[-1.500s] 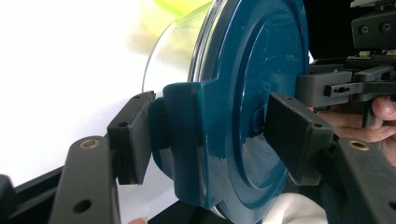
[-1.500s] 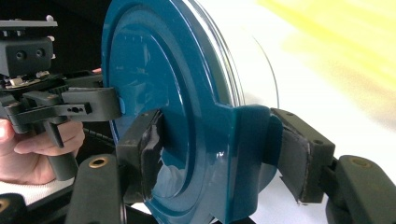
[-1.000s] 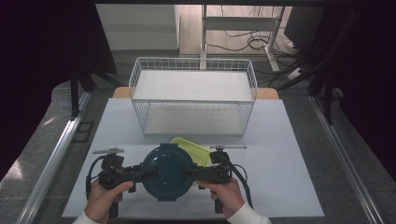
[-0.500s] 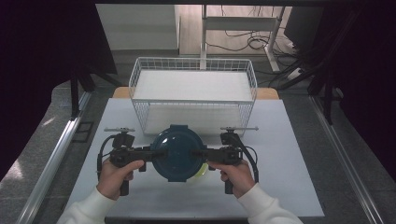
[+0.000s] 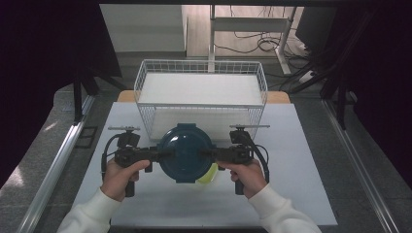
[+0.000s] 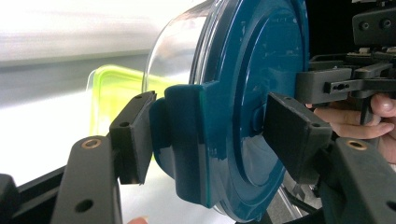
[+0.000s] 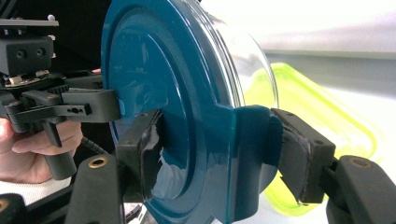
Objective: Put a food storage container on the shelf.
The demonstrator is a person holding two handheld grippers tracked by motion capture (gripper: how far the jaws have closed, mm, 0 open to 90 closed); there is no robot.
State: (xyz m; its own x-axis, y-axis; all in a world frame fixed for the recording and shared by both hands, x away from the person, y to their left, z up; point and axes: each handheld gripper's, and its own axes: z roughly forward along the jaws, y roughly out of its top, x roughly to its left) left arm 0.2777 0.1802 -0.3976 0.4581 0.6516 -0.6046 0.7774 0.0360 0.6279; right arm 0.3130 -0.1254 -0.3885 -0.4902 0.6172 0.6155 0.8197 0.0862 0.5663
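Lifted off the white counter (image 5: 301,194) and carried toward the white wire basket (image 5: 201,92), the round glass container with teal lid (image 5: 186,152) hangs clamped between left tool (image 5: 158,154) and right tool (image 5: 214,154), next needing a level raise over the rim.

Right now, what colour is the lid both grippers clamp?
Dark teal lid, best in the right gripper view.

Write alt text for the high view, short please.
A person's two hands hold a round container with a dark teal lid between the left gripper and the right gripper, each clamped on one side tab. A yellow-green lid peeks out beneath it on the white table, and a white wire basket stands just behind.
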